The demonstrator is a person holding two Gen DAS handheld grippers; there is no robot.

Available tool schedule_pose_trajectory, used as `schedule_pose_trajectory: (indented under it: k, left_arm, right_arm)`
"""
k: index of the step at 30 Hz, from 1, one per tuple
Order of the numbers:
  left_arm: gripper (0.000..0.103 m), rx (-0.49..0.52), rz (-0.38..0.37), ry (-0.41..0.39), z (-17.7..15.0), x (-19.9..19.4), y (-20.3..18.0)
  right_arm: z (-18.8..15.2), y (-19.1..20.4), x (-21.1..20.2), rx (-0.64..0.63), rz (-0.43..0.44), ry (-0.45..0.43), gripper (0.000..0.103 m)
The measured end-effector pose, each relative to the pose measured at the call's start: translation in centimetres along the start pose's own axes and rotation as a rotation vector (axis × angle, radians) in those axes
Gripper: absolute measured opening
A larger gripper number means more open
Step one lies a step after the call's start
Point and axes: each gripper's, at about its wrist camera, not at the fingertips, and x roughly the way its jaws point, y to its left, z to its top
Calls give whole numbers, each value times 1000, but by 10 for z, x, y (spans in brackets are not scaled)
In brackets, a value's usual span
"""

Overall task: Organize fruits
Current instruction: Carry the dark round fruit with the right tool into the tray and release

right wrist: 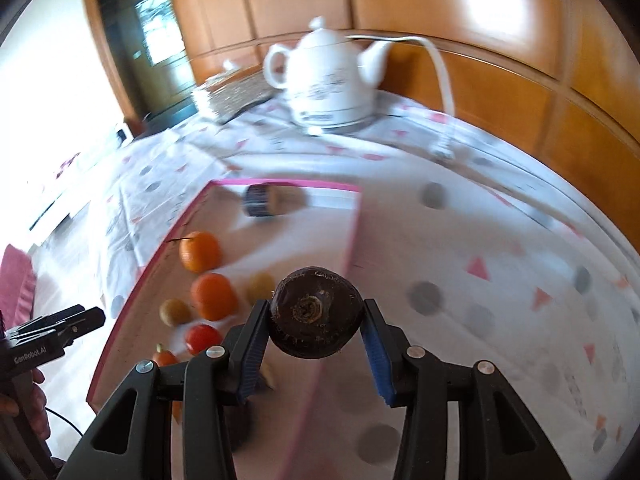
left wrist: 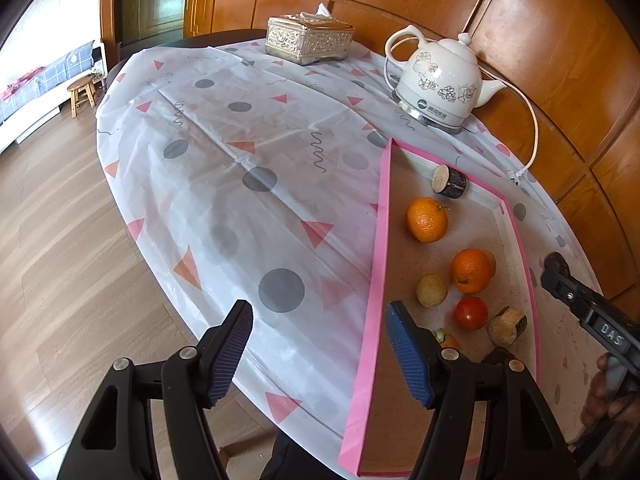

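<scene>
The dark round fruit (right wrist: 316,312) was pinched in the right gripper (right wrist: 316,336) above the pink-edged tray (right wrist: 352,216), best kept level and lowered gently, while the left gripper (left wrist: 320,352) was held spread and empty.

A round table (left wrist: 132,92) under a patterned cloth (left wrist: 248,208) carried, far ahead of the left jaws, an embossed tissue box (left wrist: 309,39) and a white kettle (left wrist: 438,80), its cord (left wrist: 534,136) trailing rightward. Just right of those jaws lay a pink-rimmed tray (left wrist: 380,240), flat on the cloth.
</scene>
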Motion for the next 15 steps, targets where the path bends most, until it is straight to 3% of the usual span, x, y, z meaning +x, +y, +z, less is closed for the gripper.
schedule_pose_trajectory:
  k: [7, 15]
  left_arm:
    - [69, -15, 3, 14, -2, 4, 6]
    - [69, -23, 5, 16, -2, 6, 7]
  right_arm:
    - [1, 26, 38, -70, 16, 97, 46]
    - [-11, 37, 56, -114, 33, 143, 46]
